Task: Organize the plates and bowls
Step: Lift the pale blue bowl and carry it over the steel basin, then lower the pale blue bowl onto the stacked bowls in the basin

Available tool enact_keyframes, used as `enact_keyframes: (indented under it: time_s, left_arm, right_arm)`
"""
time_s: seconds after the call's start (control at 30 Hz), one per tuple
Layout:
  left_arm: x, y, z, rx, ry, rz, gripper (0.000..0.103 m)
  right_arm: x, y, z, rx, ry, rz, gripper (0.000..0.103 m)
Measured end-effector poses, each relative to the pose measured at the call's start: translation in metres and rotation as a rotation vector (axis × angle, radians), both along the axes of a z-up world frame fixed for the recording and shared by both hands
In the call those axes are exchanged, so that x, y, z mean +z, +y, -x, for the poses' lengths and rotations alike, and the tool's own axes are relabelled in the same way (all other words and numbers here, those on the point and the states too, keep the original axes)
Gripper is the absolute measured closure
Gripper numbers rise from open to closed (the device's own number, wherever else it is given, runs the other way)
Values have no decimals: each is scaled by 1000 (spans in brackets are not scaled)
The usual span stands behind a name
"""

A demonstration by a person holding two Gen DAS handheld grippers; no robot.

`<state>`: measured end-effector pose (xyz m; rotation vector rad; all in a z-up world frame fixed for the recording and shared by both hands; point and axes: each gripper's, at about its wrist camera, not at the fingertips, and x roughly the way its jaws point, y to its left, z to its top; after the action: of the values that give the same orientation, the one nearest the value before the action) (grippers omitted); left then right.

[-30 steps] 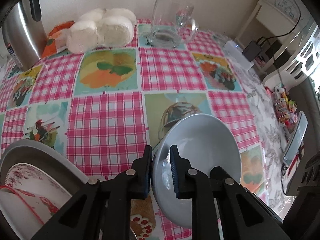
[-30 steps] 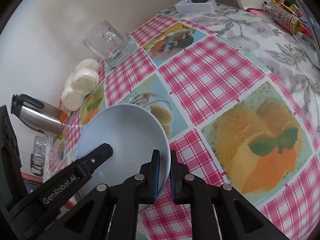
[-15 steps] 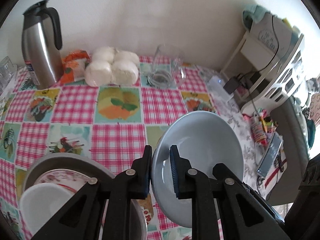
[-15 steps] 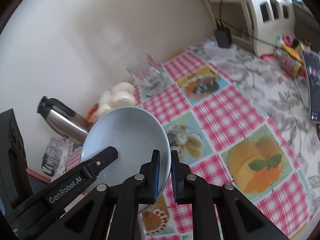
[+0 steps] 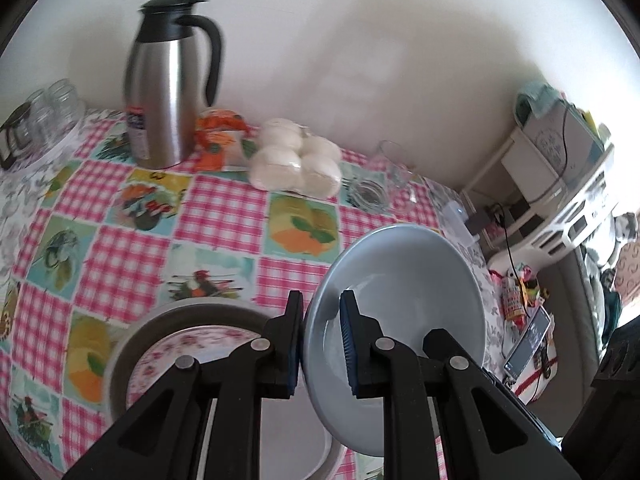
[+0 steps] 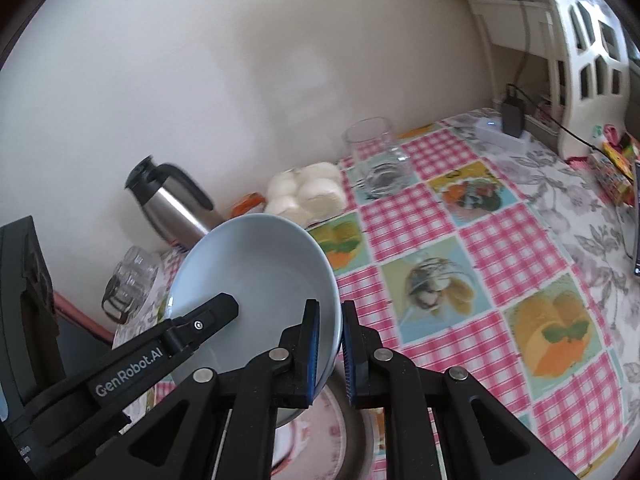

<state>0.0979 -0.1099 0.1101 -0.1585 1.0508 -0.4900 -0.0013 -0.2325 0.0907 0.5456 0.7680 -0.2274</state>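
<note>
— What do those two tools look like?
— The left gripper (image 5: 320, 344) is matte black plastic, its angular arms pinned with round silver rivets, and blue ribbed pads line its fingers (image 5: 347, 344).
— And the other?
— The right gripper (image 6: 329, 350) is built the same. White "GenRobot.AI" lettering runs along the left one's finger.

Left claw (image 5: 320, 340) clamped on light blue bowl (image 5: 404, 280) rim, right claw (image 6: 330, 344) clamped on opposite rim, both angled down.
</note>
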Motion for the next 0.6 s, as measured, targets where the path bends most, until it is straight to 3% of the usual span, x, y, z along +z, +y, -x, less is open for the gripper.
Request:
enact_keyframes:
  time_s: [0.6]
  left_arm:
    - [-22,76,21,75,63,-17,84]
  right_arm:
    - [-22,75,1,124,101,64,90]
